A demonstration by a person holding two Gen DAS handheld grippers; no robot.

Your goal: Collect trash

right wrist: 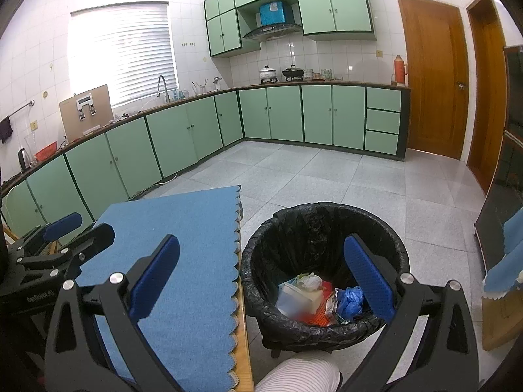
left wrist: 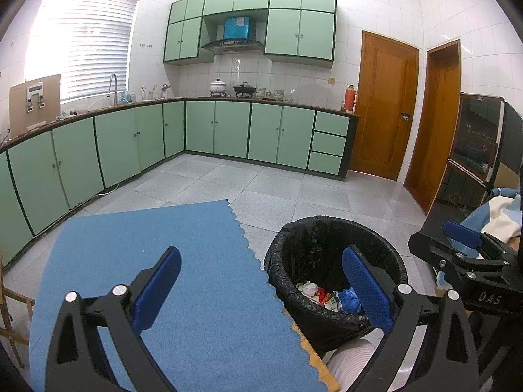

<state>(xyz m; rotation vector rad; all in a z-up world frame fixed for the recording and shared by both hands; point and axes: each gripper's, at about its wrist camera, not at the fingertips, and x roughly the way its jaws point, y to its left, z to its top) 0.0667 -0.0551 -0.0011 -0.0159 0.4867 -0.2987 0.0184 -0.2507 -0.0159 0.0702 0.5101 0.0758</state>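
- Both the left hand-held gripper (left wrist: 261, 290) and the right hand-held gripper (right wrist: 261, 281) are spread apart, empty
- Trash (right wrist: 313, 297) lies inside the black-lined bin (right wrist: 327, 215) beside the worktop
- Blue cloth (left wrist: 183, 281) on the worktop looks bare, so collecting seems essentially finished

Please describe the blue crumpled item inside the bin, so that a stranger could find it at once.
Beside the blue cloth-covered table stands a round bin lined with a black plastic bag. Among the trash at its bottom lies a crumpled blue plastic piece; the white wad and other neighbouring trash are not blue.
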